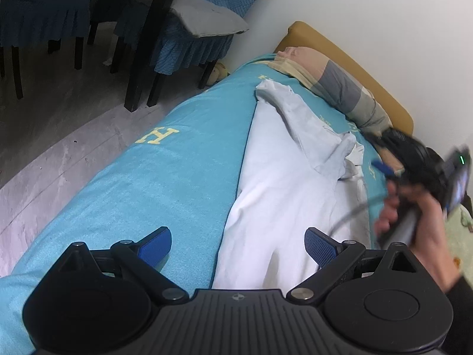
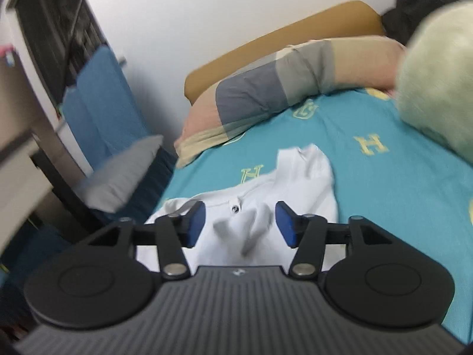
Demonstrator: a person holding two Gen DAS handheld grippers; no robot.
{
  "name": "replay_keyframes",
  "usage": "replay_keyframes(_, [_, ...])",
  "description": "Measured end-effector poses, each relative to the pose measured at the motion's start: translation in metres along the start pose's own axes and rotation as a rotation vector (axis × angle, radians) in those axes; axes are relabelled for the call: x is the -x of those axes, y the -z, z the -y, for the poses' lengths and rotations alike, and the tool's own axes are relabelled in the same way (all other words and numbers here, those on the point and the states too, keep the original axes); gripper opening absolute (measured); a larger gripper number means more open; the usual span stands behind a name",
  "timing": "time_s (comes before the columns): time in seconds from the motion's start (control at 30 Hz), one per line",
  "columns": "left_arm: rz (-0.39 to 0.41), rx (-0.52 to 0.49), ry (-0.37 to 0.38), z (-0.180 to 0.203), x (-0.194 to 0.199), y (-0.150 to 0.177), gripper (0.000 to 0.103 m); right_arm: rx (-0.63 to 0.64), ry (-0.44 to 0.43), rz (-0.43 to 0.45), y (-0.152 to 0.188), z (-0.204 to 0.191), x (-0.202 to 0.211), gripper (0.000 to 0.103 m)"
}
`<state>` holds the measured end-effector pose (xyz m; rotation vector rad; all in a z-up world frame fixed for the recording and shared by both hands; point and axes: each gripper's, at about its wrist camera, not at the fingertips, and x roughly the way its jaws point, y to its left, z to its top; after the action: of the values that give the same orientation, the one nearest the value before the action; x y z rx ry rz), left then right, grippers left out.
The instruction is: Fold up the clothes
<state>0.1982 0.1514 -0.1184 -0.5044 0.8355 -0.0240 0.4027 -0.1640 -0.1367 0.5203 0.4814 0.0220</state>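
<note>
A white shirt (image 1: 283, 183) lies lengthwise on the turquoise bedsheet (image 1: 165, 171), its far end rumpled with a sleeve folded over. My left gripper (image 1: 238, 244) is open and empty above the shirt's near left edge. My right gripper (image 2: 240, 222) is open and empty, just above the shirt's collar end (image 2: 260, 189); it also shows, blurred, at the right of the left wrist view (image 1: 419, 171), held in a hand.
A patchwork pillow (image 1: 334, 85) lies along the mustard headboard (image 1: 348, 59) by the white wall. A pale green fluffy blanket (image 2: 437, 88) sits at the right. Dark chairs with blue covers (image 1: 165, 35) and a grey cushion stand on the floor beside the bed.
</note>
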Motion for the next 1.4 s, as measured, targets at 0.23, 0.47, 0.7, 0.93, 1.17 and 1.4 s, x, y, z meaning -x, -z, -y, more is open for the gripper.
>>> replay_keyframes(0.23, [0.016,-0.011,-0.023,-0.003,0.001,-0.005,0.098,-0.095,0.03,-0.123,0.029,0.02,-0.01,0.053])
replay_keyframes(0.47, [0.018,0.003,-0.035,-0.009,0.005,-0.01,0.098,-0.001,0.018,-0.038,0.018,0.0,-0.003,0.004])
replay_keyframes(0.7, [0.028,-0.026,-0.029,-0.008,0.005,-0.018,0.098,-0.021,0.064,0.024,0.025,0.018,0.045,0.007])
replay_keyframes(0.93, [0.019,-0.073,-0.017,0.0,0.013,-0.014,0.098,-0.017,0.036,-0.14,0.034,0.029,0.106,0.046])
replay_keyframes(1.17, [-0.047,-0.12,0.023,0.009,0.038,-0.001,0.098,0.067,-0.077,-0.135,0.047,0.03,0.253,0.087])
replay_keyframes(1.4, [-0.133,-0.087,0.001,0.007,0.076,0.032,0.098,0.046,-0.047,-0.343,0.1,0.062,0.334,0.087])
